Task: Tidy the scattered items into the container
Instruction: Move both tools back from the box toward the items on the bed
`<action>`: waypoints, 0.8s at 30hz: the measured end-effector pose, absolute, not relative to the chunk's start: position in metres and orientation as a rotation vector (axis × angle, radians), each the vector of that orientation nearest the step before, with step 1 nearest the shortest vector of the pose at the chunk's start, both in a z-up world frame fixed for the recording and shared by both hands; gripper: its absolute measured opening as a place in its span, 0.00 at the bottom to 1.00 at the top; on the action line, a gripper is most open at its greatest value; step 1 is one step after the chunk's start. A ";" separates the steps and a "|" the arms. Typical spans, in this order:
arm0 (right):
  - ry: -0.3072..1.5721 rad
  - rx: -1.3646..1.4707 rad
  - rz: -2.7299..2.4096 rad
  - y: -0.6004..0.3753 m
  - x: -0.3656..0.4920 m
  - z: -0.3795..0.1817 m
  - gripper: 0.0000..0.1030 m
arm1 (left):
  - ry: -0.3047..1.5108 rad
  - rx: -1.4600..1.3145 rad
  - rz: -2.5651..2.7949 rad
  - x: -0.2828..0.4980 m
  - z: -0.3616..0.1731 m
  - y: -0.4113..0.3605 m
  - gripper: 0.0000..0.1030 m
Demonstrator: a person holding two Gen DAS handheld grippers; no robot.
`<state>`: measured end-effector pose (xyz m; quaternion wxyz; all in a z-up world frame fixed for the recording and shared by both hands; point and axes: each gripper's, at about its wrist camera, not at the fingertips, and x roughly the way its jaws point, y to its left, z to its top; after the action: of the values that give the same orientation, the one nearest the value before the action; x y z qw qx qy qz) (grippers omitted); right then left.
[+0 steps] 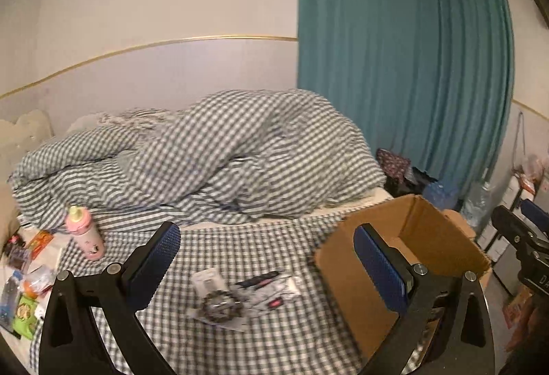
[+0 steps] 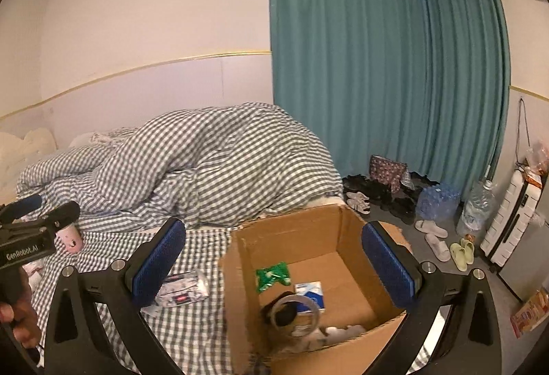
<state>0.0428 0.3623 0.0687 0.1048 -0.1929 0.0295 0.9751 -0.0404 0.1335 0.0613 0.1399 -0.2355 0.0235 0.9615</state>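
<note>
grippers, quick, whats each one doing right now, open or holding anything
Left gripper: open, holding nothing.
Right gripper: open, holding nothing, above the cardboard box.

Left gripper (image 1: 267,258): jaws wide apart, nothing between the blue pads (image 1: 156,261), black finger arms rising from the lower corners of the left wrist view and angled slightly downward. Right gripper (image 2: 274,258): jaws spread fully, nothing between the pads (image 2: 159,260), same splayed pose in the lower half of its own view. Left gripper body also shows at the left edge of the right wrist view, with a hand (image 2: 20,316) wrapped around its grip at lower left. Right gripper's black body pokes in at the right edge of the left wrist view.
</note>
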 end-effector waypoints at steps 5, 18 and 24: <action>0.071 -0.593 2.912 0.341 0.035 0.064 1.00 | 0.036 -0.697 2.844 -0.043 0.060 0.095 1.00; -0.002 -0.635 3.022 0.272 0.018 0.056 1.00 | -0.055 -0.752 2.948 -0.049 0.049 0.016 1.00; -0.035 -0.684 3.056 0.248 0.008 0.047 1.00 | -0.064 -0.782 2.970 -0.053 0.040 -0.005 1.00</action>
<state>0.0083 0.2475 0.0469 0.0048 -0.2182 -0.0111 0.9758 -0.0530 -0.0048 0.0402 0.0346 -0.2545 -0.0209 0.9662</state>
